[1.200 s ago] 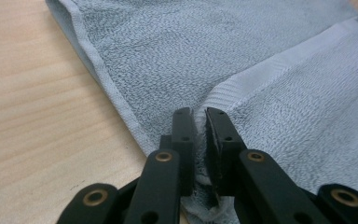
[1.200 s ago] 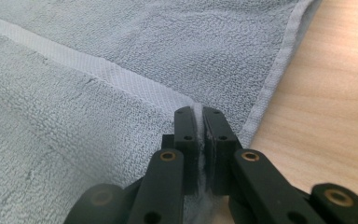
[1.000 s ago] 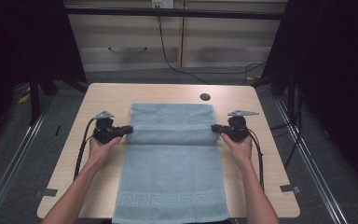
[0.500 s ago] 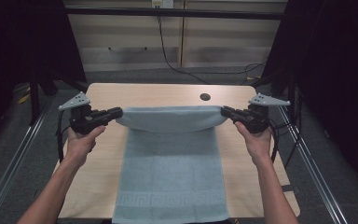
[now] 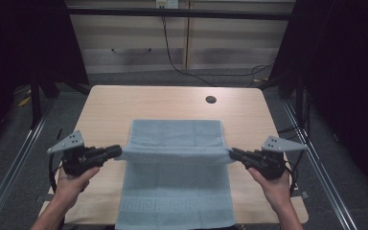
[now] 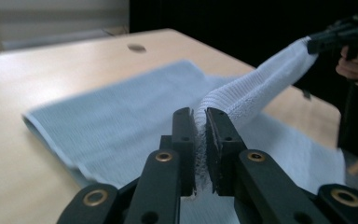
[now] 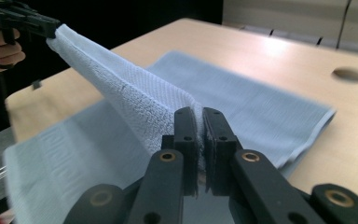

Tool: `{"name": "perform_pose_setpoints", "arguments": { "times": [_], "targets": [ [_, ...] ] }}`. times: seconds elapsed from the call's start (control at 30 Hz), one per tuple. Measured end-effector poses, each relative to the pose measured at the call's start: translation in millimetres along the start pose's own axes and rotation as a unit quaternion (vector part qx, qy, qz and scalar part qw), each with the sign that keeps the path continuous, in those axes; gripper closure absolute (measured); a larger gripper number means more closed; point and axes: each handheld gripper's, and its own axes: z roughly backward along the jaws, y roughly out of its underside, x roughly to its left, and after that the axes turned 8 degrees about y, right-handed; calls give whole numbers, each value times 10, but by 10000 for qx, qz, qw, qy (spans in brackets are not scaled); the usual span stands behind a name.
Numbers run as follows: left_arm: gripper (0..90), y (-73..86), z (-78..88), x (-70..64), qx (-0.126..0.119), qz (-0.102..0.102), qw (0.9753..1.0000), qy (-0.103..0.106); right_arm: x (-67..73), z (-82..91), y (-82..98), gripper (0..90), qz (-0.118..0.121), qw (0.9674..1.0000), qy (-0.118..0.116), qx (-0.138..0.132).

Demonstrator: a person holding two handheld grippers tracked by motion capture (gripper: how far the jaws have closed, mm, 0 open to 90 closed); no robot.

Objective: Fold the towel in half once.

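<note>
A light blue towel (image 5: 175, 191) lies along the wooden table (image 5: 124, 105), its near end hanging over the front edge. Its far part is folded back over itself, and the edge of that part hangs stretched between both grippers a little above the cloth. My left gripper (image 5: 117, 152) is shut on the edge's left corner. My right gripper (image 5: 231, 153) is shut on the right corner. In the left gripper view the jaws (image 6: 200, 123) pinch the towel (image 6: 242, 98), which runs up to the other gripper (image 6: 335, 37). The right gripper view shows the same: jaws (image 7: 199, 121) shut on the towel (image 7: 135, 98).
A round cable hole (image 5: 211, 99) sits in the table's far right part. Bare wood lies beyond the towel and at both its sides. Metal floor rails (image 5: 14, 163) run along either side of the table, with cabinets (image 5: 187, 43) behind it.
Both grippers have risen and come toward the person with the towel's edge between them. The far part of the towel now lies folded over the rest.
</note>
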Motion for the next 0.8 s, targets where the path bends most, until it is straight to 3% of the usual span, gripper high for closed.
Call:
{"name": "perform_pose_setpoints", "arguments": {
  "times": [0.1, 0.13, 0.17, 0.27, 0.37, 0.6, 0.73, 0.8],
  "targets": [
    [823, 217, 11, -62, 183, 169, 9996, 148, 119, 42, 302, 847, -53, 9996, -81, 254],
    [823, 321, 13, -83, 333, 166, 9991, 201, 119, 42, 302, 847, -53, 9996, -81, 254],
    [821, 379, 15, -95, 422, 159, 9988, 214, 173, 68, 454, 846, -75, 9992, -109, 381],
    [821, 577, 26, -166, 684, 243, 9970, 269, 234, 78, 598, 845, -169, 9984, -144, 512],
    [819, 719, 39, -223, 863, 284, 9954, 318, 332, 84, 720, 842, -49, 9966, -155, 802],
    [798, 834, 53, -256, 1007, 395, 9920, 644, 424, 170, 941, 795, -133, 9938, -340, 1051],
    [821, 874, 123, -317, 956, 438, 9915, 768, 440, 219, 1034, 797, -152, 9931, -422, 1081],
    [809, 887, 165, -351, 921, 409, 9920, 762, 457, 238, 1058, 746, -174, 9923, -460, 1141]
  ]
}}
